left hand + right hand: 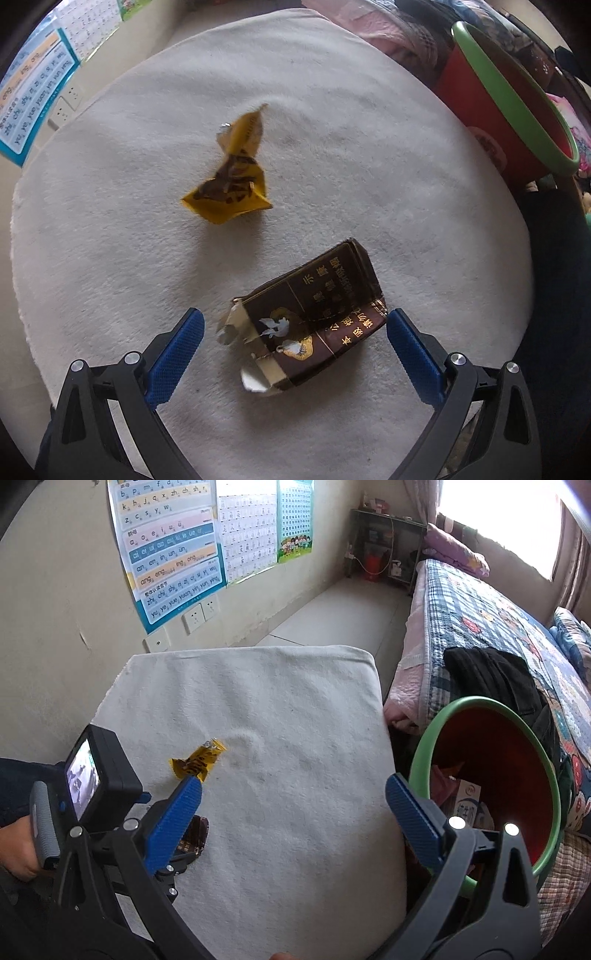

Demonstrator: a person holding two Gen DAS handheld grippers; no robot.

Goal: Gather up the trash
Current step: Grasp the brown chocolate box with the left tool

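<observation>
While my left gripper [295,332] hangs low over the white cushion [369,166], its blue fingers stand wide apart on either side of a crushed brown cigarette pack [314,317]; the right-hand pad sits just beside the pack's edge, and I cannot tell whether it touches. The pack lies near the cushion's near edge, its torn flap turned toward the left finger. Farther in, toward the middle of the cushion, a crumpled yellow wrapper [232,177] lies well apart from the pack.

From my right wrist camera I see what the left one cannot: the left gripper's camera body [99,771] and the hand [18,849] that holds it, at the cushion's left edge, with only a corner of the pack [194,838] peeking out behind my own finger. My right gripper [295,805] is also spread open and holds nothing, above the cushion's right edge. Just beside that edge stands the red bin with a green rim [491,760], with scraps already inside, which the left view does not reveal. Beyond it lie a patchwork bed [480,609] and pinyin wall posters [173,546].
</observation>
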